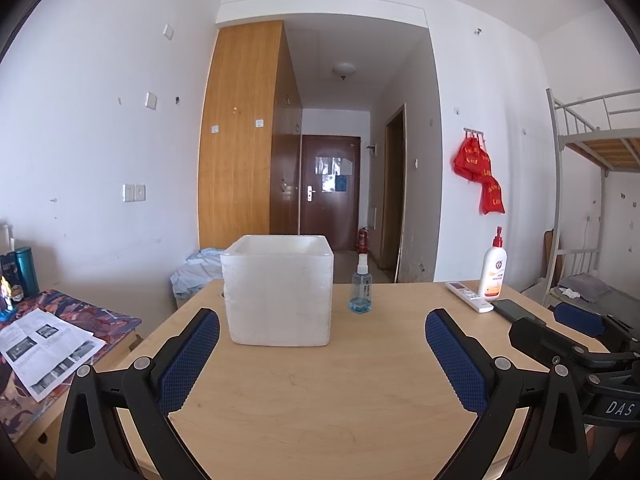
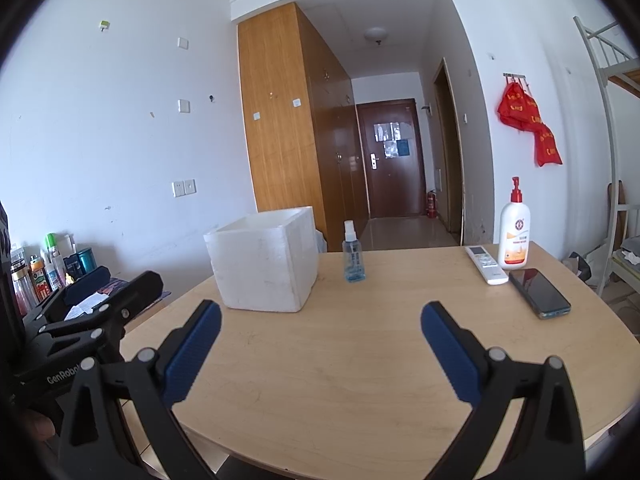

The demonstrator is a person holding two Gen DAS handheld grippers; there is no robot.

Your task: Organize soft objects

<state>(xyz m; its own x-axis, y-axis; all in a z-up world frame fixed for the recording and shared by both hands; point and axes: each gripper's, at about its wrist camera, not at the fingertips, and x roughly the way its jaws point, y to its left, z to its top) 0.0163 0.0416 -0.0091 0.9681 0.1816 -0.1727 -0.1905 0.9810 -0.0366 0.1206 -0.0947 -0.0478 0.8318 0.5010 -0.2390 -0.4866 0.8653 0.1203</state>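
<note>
Both the left gripper (image 1: 322,330) and right gripper (image 2: 321,322) hover wide apart, empty, lettered "GenRobot" and "DAS".

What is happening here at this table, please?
A person holds two grippers above a wooden table, and both are open and hold nothing. The left gripper points at a white foam box; the right gripper hovers beside it. On the table also stand a small spray bottle and a lotion bottle, with a remote and a phone lying near. Nothing is being handled yet.
</note>
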